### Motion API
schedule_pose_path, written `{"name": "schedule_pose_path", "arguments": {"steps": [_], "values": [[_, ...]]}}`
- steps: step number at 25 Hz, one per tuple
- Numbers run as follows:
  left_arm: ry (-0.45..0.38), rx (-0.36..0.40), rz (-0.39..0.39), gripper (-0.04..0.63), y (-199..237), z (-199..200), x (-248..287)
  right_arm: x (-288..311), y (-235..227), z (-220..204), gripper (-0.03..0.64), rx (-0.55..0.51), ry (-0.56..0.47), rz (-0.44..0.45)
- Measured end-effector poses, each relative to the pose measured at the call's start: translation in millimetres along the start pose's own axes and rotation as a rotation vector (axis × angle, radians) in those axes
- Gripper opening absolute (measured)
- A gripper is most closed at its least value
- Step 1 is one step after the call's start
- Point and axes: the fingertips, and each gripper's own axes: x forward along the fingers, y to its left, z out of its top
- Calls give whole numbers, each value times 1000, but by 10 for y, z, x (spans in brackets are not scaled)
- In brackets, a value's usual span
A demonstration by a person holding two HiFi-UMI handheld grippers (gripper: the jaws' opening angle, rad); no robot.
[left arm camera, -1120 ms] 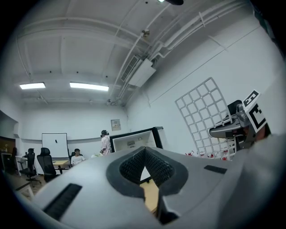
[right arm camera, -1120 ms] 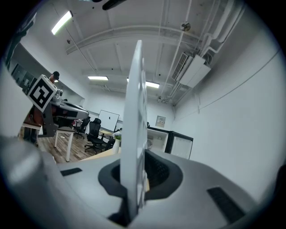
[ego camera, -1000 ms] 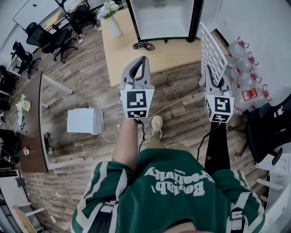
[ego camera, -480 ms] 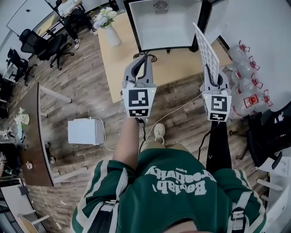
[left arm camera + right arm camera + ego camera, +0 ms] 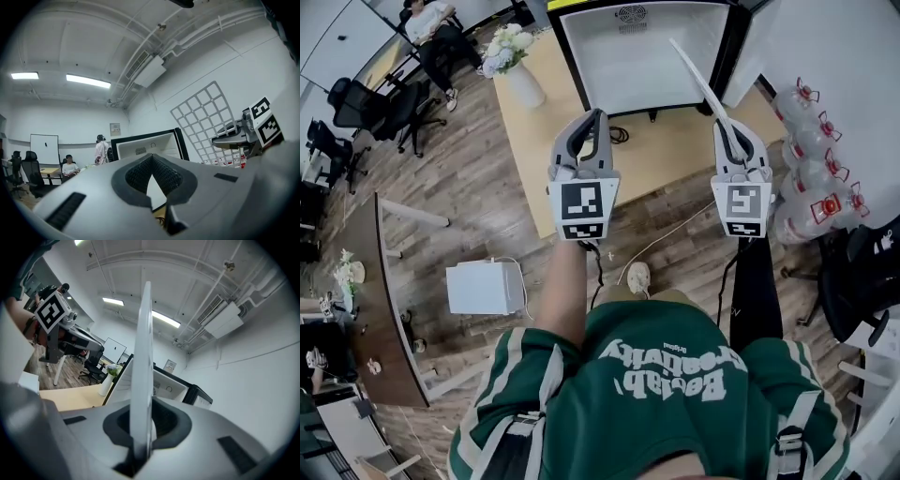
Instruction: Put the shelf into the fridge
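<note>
We have drawn nearer the open fridge (image 5: 642, 56), our right gripper (image 5: 731, 136) clamped on the white wire shelf (image 5: 699, 81), now edge-on before its cavity, the left gripper (image 5: 589, 122) alongside with jaws together on nothing, above the tan platform (image 5: 661, 155) under the fridge, a flower vase (image 5: 525, 84) to its left.

Room bright & even, lit from ceiling strip lights (image 5: 88, 81). They blow out to white in left gripper view; a second strip (image 5: 165, 318) glares in right gripper view. White walls (image 5: 243, 65) show only soft shading. Head view sharp at centre, fridge (image 5: 642, 56) interior near-white, faint soft shadows on wood floor (image 5: 469, 178). All views fisheye: straight lines bow twd edges, gripper views w/ dark round vignette. Jaws & shelf (image 5: 142, 357) edge near lens out of focus.
</note>
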Motion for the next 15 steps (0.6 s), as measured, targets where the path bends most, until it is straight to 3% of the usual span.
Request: {"name": "schedule_pose_path", "arguments": {"steps": [4, 15], "values": [[12, -4, -7, -2, 160, -94, 192, 309, 62, 7, 31, -44, 6, 13], [15, -12, -25, -2, 410, -239, 430, 880, 310, -86, 31, -335, 54, 53]]}}
